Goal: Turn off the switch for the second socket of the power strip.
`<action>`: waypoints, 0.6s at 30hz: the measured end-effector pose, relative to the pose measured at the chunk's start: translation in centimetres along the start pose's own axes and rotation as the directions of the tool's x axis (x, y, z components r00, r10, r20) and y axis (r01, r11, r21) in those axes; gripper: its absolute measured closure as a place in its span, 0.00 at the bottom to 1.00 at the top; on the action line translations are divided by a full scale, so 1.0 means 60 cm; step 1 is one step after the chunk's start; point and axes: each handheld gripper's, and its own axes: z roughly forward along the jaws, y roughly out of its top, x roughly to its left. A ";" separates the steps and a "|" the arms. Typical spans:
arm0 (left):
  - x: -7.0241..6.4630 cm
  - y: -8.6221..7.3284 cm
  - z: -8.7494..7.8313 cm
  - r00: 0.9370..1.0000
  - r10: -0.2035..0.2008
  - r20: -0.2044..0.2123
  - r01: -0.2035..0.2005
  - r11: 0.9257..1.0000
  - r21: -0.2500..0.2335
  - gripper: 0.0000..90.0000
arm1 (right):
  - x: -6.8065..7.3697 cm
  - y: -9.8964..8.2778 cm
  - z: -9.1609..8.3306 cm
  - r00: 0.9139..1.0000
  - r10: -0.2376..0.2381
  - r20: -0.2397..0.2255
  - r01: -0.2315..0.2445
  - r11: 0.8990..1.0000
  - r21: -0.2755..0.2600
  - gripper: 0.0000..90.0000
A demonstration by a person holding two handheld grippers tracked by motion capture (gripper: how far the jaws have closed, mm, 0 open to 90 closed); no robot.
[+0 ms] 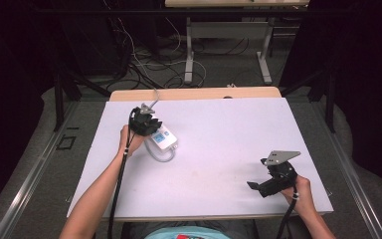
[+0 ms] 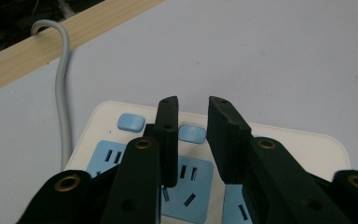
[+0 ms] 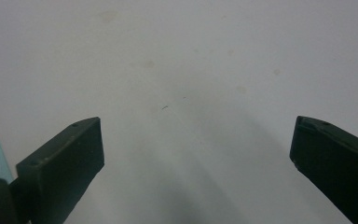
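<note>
Left gripper (image 2: 193,105) over power strip (image 2: 303,144), jaws narrowly apart, clamping nothing.
We judge it rigid, smooth, light: grip across its edges. Right gripper (image 3: 196,154) jaws wide apart.

Your forearms are bare, and a light blue shirt with a red print shows at your waist. Both your left gripper (image 1: 146,123) and right gripper (image 1: 273,179) are black, each trailing a black cable. Brass-ringed screw holes dot the left jaw arms; a grey three-cornered plate (image 1: 281,156) tops the right one.
</note>
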 end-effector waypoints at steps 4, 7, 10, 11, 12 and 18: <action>0.001 -0.001 0.006 1.000 -0.001 -0.003 0.001 1.000 -0.001 0.89 | 0.000 -0.001 0.001 1.000 0.005 0.007 -0.005 1.000 -0.011 0.03; 0.003 -0.002 0.007 1.000 -0.008 0.001 0.008 1.000 0.004 0.92 | 0.000 -0.001 0.002 1.000 0.005 0.003 -0.005 1.000 -0.012 0.03; 0.005 -0.004 0.008 1.000 -0.015 0.003 0.015 1.000 0.006 0.94 | 0.000 -0.001 0.003 1.000 0.003 0.004 -0.003 1.000 -0.018 0.03; 0.007 -0.004 0.008 1.000 -0.011 0.005 0.011 1.000 0.003 0.95 | 0.000 -0.001 0.003 1.000 0.003 0.000 -0.003 1.000 -0.018 0.03; 0.007 -0.004 0.008 1.000 -0.011 0.005 0.011 1.000 0.003 0.95 | 0.000 -0.001 0.003 1.000 0.003 0.000 -0.003 1.000 -0.018 0.03; 0.005 -0.006 0.014 1.000 -0.008 0.004 0.008 1.000 0.015 0.97 | 0.001 -0.001 0.002 1.000 0.003 0.006 -0.003 1.000 -0.018 0.03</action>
